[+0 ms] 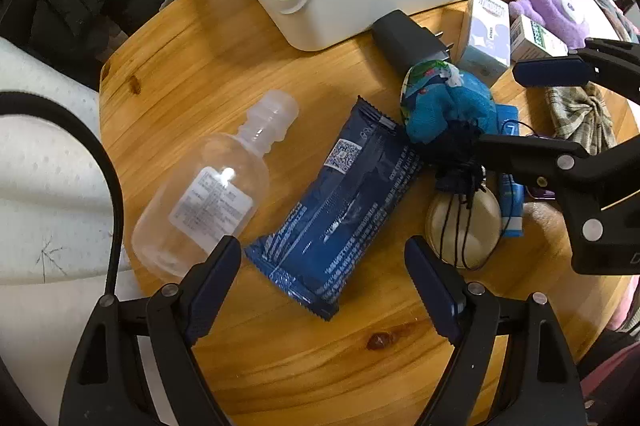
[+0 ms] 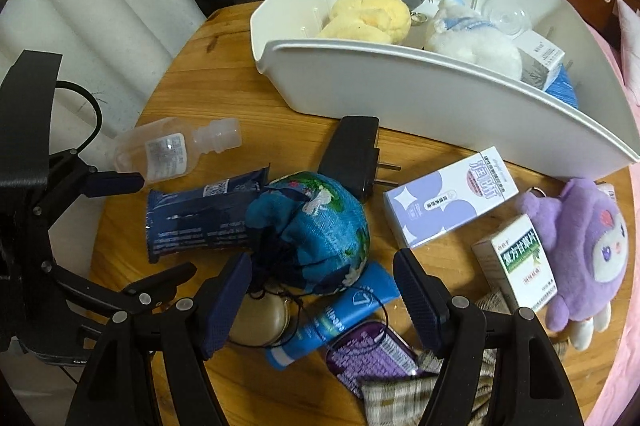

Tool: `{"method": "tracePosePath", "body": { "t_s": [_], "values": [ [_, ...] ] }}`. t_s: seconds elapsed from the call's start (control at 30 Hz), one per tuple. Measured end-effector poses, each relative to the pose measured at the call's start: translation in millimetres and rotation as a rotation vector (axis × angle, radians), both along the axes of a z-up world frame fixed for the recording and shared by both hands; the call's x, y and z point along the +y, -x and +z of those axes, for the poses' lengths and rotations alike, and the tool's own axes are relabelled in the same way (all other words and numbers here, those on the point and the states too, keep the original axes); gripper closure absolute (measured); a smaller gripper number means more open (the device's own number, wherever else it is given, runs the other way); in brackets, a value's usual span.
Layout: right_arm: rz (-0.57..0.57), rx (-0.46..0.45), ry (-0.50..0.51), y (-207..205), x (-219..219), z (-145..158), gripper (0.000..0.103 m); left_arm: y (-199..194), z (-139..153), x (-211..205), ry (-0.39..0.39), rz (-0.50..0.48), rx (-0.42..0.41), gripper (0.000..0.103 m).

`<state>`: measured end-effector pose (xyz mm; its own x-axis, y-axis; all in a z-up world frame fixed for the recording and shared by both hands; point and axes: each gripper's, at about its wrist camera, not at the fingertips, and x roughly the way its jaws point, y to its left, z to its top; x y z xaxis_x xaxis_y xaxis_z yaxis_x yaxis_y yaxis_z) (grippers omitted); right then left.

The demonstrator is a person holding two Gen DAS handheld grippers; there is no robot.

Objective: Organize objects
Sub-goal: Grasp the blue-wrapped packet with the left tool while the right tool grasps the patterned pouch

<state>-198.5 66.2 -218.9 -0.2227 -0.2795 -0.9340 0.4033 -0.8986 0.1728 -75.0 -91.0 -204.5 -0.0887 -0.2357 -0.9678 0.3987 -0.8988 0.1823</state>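
Clutter on a round wooden desk [image 1: 208, 73], both tools spread wide and holding nothing.

The blue packet [image 1: 340, 201] lies flat between the left tool [image 1: 324, 286] fingers, a clear bottle [image 1: 212, 185] at its 9 o'clock. Only the right wrist view shows the right tool [image 2: 322, 300] over a blue tube [image 2: 336, 318], a purple tin [image 2: 368, 356] at 6 o'clock, and the white bin [image 2: 440, 105] contents at 12.
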Motion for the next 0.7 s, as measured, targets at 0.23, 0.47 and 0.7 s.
{"method": "tracePosePath", "body": {
  "t_s": [0.23,0.47,0.7],
  "values": [
    [0.019,-0.002,-0.004,5.2,-4.6,-9.7,0.029,5.2,-9.7,-3.0,0.003,0.010,-0.023,0.025],
    [0.041,0.001,-0.013,9.8,-7.7,-15.6,0.029,7.6,-15.0,-1.3,-0.018,0.009,-0.029,0.027],
    [0.047,-0.026,0.040,13.0,-0.2,-18.9,0.042,9.8,-20.5,3.0,-0.057,0.024,-0.035,0.040]
  ]
}}
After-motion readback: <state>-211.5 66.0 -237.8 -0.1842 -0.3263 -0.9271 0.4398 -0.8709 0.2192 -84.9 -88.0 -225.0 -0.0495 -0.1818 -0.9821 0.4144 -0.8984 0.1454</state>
